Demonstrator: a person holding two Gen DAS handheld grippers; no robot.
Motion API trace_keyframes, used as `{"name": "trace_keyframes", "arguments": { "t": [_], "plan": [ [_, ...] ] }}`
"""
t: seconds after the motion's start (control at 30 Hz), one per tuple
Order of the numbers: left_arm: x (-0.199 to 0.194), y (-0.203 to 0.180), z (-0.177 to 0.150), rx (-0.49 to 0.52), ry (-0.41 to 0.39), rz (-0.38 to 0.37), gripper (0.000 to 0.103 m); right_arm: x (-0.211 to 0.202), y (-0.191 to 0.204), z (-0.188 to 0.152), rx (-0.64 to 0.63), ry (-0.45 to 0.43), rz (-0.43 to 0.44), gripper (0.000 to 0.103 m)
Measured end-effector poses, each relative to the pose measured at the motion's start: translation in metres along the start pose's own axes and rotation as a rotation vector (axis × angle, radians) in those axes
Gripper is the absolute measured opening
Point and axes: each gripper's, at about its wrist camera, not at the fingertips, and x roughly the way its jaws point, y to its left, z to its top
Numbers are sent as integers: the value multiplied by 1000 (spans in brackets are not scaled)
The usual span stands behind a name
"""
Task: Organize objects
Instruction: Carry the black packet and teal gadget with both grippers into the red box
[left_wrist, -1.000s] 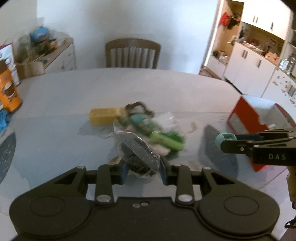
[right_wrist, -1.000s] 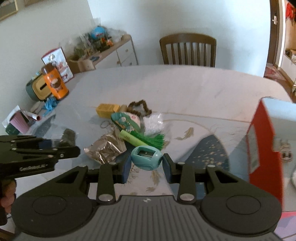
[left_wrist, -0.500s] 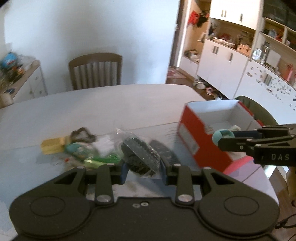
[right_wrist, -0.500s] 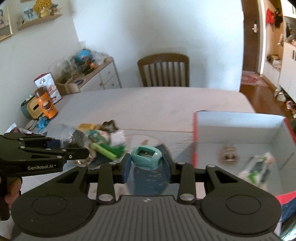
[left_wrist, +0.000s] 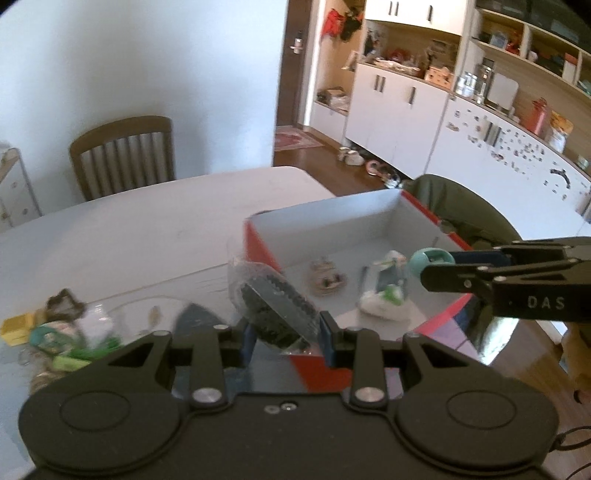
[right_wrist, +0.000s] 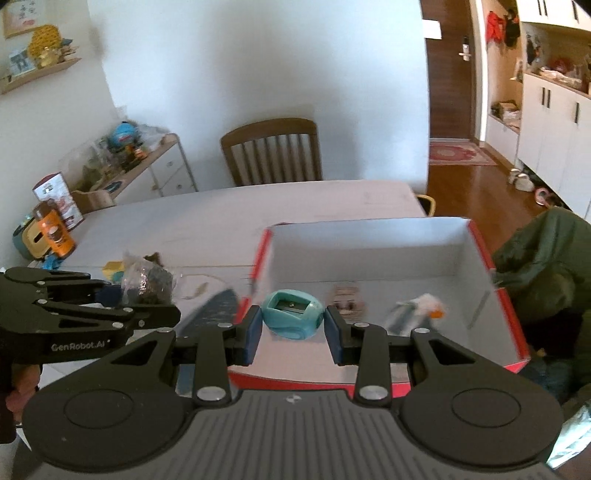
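Both grippers have moved from the pile to the box (right_wrist: 369, 236). The right gripper (right_wrist: 293, 332) grasps a sharpener (right_wrist: 291, 314) and the left gripper (left_wrist: 284, 334) clamps a bag (left_wrist: 273, 306), both positioned for release inside.

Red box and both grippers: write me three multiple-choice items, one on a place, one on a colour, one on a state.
1. Where is the sharpener?
A) above the open box
B) on the chair
C) on the floor

2. What colour is the box's outside?
A) blue
B) red
C) green

3. What state is the left gripper in?
A) open and empty
B) shut on a bottle
C) shut on a clear bag

Answers:
1 A: the right gripper holds it over the box's white inside.
2 B: the outer wall and rim show red.
3 C: its fingers press the bag from both sides.
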Motion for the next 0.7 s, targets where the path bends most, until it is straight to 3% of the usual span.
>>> {"name": "trace_keyframes", "arguments": {
  "t": [0.27, 0.47, 0.7],
  "plan": [
    [36, -35, 18, 26, 27, -30, 33, 18, -44, 10, -5, 20, -27, 36],
    [73, -42, 29, -13, 106, -49, 33, 44, -68, 20, -15, 65, -28, 36],
    [111, -56, 41, 17, 167, -39, 33, 84, -82, 32, -32, 117, -36, 36]
  ]
}}
